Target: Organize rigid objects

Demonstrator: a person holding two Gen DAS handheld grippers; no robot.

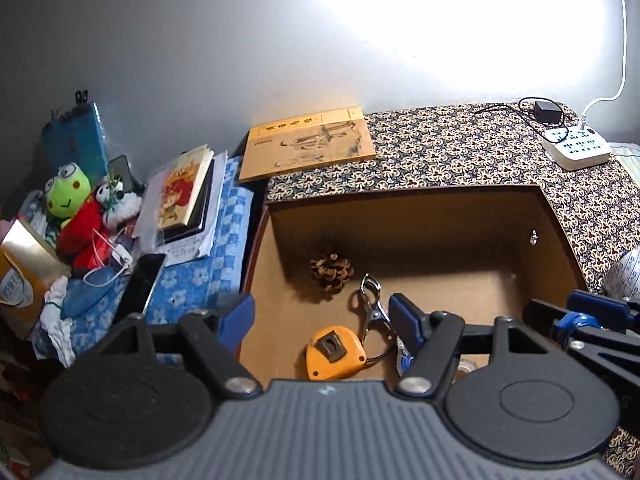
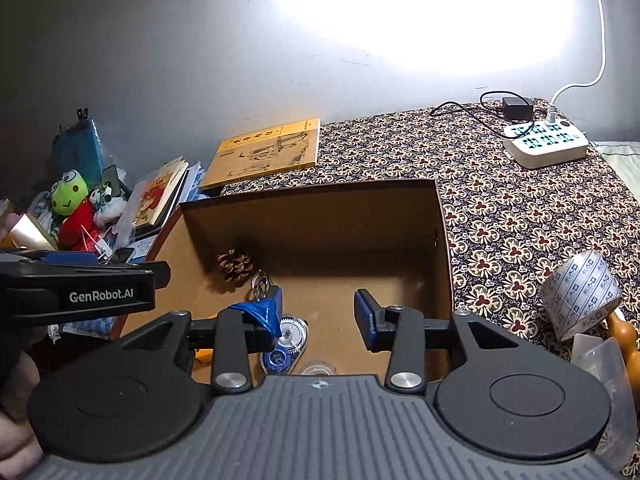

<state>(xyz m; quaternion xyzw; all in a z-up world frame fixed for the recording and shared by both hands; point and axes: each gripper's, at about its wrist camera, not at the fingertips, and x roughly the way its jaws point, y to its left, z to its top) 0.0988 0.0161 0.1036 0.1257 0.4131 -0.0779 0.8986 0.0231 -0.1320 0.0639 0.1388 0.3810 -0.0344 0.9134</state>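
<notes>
An open brown cardboard box [image 1: 400, 208] [image 2: 320, 200] stands on the patterned table. Inside lie a pine cone [image 1: 331, 271] [image 2: 235, 265], a metal clip [image 1: 374, 304], an orange tape measure [image 1: 334, 354] and a correction-tape dispenser [image 2: 286, 344]. My left gripper [image 1: 322, 318] is open and empty above the box's near left part. My right gripper [image 2: 318, 316] is open and empty above the box's near edge, over the dispenser. The left gripper's body shows at the left of the right wrist view [image 2: 76, 294].
A roll of printed tape [image 2: 580, 294], a wooden piece [image 2: 626, 334] and clear plastic lie right of the box. A yellow book [image 1: 308, 144], a power strip [image 1: 576, 148] and a black adapter [image 1: 547, 112] sit behind. Plush toys [image 1: 80, 208], books and clutter fill the left.
</notes>
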